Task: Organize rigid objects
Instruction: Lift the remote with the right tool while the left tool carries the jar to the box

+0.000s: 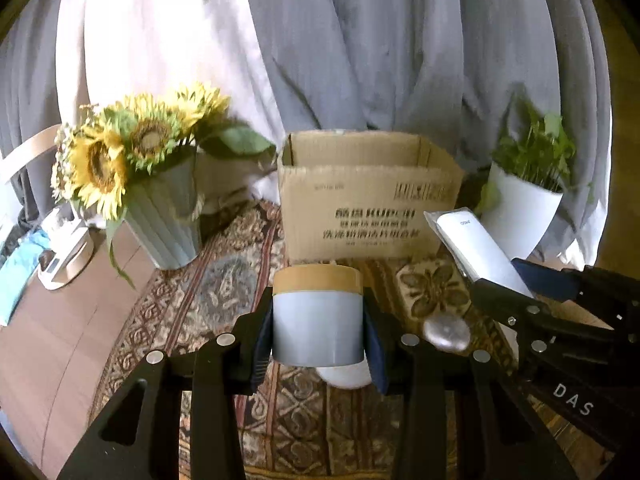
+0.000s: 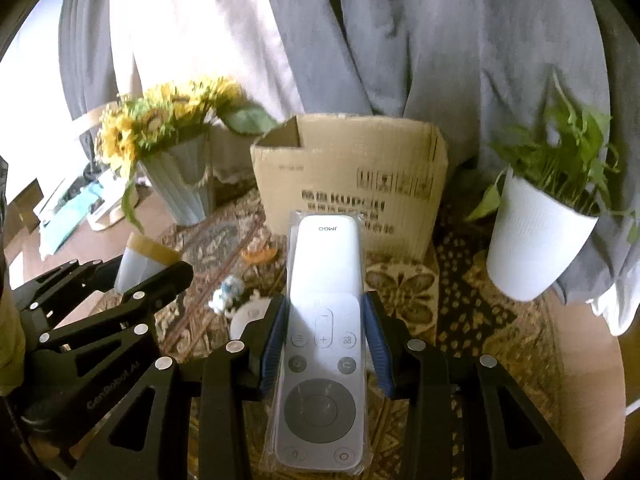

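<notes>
My left gripper [image 1: 318, 336] is shut on a grey jar with a tan lid [image 1: 318, 312], held upright above the patterned cloth, in front of the open cardboard box [image 1: 368, 200]. My right gripper [image 2: 325, 344] is shut on a white remote in a clear plastic sleeve [image 2: 322, 320], pointing toward the box [image 2: 352, 184]. The remote [image 1: 476, 248] and right gripper [image 1: 560, 312] show at the right of the left wrist view. The jar [image 2: 140, 260] and left gripper [image 2: 100, 304] show at the left of the right wrist view.
A sunflower vase [image 1: 164, 216] stands left of the box, a white plant pot [image 1: 520, 216] right of it. On the cloth lie a silver oval object [image 1: 446, 334], a white round object [image 1: 346, 376], a small blue-white figurine [image 2: 228, 292] and an orange item [image 2: 260, 255]. Grey curtains hang behind.
</notes>
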A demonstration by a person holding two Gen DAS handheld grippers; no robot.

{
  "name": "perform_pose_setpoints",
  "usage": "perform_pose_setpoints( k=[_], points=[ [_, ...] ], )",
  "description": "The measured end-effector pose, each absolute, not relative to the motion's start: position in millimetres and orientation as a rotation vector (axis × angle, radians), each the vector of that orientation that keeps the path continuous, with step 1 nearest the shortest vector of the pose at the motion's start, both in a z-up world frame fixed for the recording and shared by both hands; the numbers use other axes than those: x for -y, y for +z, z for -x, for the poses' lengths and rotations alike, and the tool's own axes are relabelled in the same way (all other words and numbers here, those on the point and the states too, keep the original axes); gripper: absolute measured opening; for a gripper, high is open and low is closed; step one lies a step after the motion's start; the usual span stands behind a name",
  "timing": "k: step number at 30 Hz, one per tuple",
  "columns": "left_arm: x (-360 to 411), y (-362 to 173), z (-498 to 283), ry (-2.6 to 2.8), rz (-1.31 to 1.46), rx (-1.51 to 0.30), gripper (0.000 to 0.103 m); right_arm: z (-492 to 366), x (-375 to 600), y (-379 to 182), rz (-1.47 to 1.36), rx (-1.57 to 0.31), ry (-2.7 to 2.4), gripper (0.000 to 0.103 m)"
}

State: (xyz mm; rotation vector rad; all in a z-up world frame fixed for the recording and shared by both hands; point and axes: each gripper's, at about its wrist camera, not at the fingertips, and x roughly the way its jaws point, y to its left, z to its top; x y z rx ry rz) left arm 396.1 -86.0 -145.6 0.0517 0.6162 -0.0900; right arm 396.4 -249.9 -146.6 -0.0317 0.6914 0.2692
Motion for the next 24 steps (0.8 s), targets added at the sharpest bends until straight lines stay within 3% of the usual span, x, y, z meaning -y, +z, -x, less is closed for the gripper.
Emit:
perform_pose_setpoints(
  k=[24],
  points=[
    [105,-71,-463,-0.167,-0.064,-0.457,0.039,-460,277,-72,-0.033,-0.539,0.264,0.04]
  ],
)
